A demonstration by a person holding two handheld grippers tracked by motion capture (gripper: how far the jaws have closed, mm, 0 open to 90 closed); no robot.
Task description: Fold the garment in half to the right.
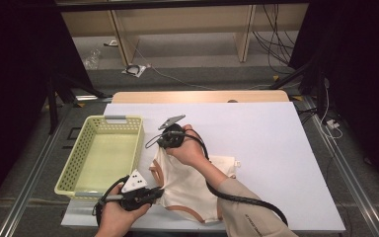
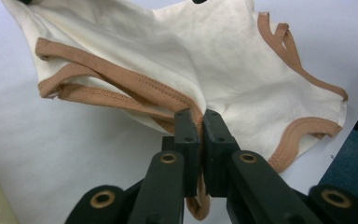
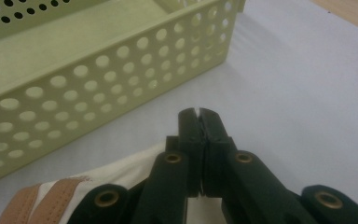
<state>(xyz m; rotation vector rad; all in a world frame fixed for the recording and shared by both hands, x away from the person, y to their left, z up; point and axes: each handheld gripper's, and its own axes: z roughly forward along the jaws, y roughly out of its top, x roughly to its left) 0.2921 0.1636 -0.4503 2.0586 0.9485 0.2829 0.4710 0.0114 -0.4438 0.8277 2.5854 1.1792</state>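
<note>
A cream garment (image 1: 187,182) with tan trim lies partly lifted on the white table (image 1: 271,148), near its front edge. My left gripper (image 1: 157,194) is at the garment's near left corner, shut on the tan hem (image 2: 168,95); in the left gripper view the cloth (image 2: 205,60) spreads away from the left gripper (image 2: 196,120). My right gripper (image 1: 163,146) holds the garment's far corner up beside the basket. A sliver of cream cloth (image 3: 121,168) shows between the closed tips of the right gripper (image 3: 199,113).
A pale green perforated basket (image 1: 123,120) stands at the table's left, its holed wall (image 3: 98,70) close in front of my right gripper. Bare white table stretches to the right. Cables and wooden furniture legs lie on the floor beyond.
</note>
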